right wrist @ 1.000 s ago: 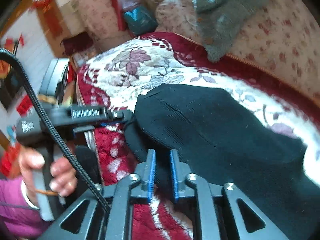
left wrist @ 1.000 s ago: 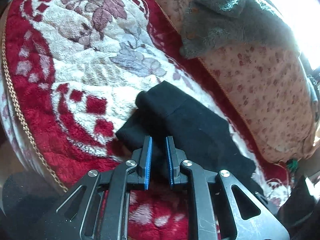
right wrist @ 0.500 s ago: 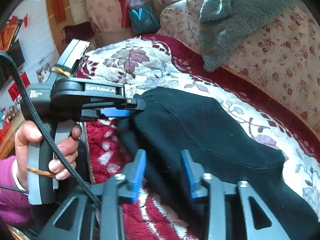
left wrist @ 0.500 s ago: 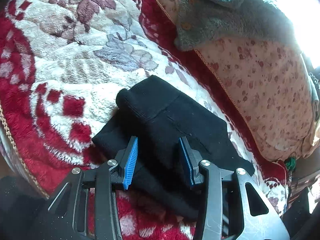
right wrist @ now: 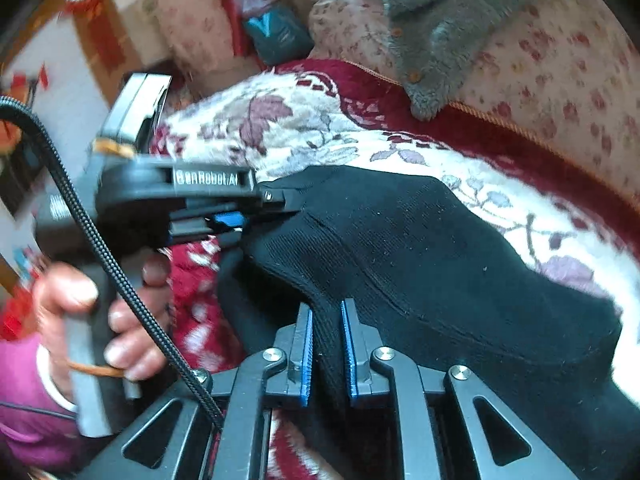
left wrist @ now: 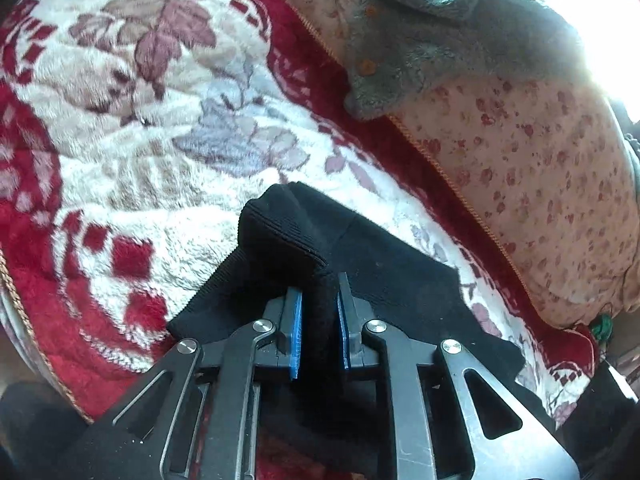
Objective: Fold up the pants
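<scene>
Black knit pants (left wrist: 400,280) lie folded on a red and white floral blanket (left wrist: 160,140). My left gripper (left wrist: 319,304) is closing, its blue pads pinching a raised fold of the black fabric at the pants' near edge. In the right wrist view the pants (right wrist: 420,248) stretch away to the right. My right gripper (right wrist: 326,320) is closing too, with a ridge of the same fabric pressed between its pads. The left gripper (right wrist: 276,206) shows there at the pants' left corner, held by a hand (right wrist: 80,312).
A grey fleece garment (left wrist: 440,32) hangs over the flower-print sofa back (left wrist: 540,180) behind the blanket. A teal bag (right wrist: 276,32) stands at the far end of the sofa. A braided black cable (right wrist: 100,240) crosses the left of the right wrist view.
Both grippers opened wide half a second ago and have now closed on folds of the black pants. The left gripper slid slightly along the pants' edge.
</scene>
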The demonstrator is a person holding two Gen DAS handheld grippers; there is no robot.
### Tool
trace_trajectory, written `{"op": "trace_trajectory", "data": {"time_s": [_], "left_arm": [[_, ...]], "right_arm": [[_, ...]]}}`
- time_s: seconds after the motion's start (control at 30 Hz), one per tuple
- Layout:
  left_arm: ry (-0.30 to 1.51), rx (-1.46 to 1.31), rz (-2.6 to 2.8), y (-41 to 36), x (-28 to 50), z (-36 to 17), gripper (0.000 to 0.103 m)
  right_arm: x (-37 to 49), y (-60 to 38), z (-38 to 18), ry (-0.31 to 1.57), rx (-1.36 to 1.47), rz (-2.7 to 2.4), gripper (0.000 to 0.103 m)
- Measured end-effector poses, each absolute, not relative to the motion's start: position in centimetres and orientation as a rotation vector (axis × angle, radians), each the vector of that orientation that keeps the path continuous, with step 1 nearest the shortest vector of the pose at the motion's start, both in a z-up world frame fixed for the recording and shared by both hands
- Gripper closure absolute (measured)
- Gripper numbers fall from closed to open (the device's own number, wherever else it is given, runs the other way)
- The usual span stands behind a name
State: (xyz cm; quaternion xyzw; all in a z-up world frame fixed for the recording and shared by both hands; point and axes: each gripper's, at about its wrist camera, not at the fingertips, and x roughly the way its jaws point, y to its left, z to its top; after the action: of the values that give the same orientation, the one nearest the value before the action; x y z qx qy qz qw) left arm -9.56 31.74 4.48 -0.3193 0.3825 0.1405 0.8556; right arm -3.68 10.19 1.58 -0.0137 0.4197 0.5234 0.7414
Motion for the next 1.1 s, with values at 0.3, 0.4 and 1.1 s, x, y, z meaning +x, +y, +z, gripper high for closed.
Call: {"op": "trace_trajectory", "data": {"time_s": [0.3, 0.4, 1.1], "left_arm": [[0.821, -0.651, 0.291, 32.3, -12.4, 4.1, 0.092], [0.85, -0.716, 0.306, 32.9, -12.4, 2.6, 0.089], [0.811, -0.382, 0.284, 23.4, -11.0, 8.4, 0.074]], "right_arm": [[-5.5, 9.9, 2.6, 0.953, 0.022, 1.226, 0.092], [-5.5, 10.7, 0.7, 0.997, 0.001, 1.186, 0.091], [-2.8, -1.2, 4.1, 0.971, 0.27, 0.977, 0.073]]}}
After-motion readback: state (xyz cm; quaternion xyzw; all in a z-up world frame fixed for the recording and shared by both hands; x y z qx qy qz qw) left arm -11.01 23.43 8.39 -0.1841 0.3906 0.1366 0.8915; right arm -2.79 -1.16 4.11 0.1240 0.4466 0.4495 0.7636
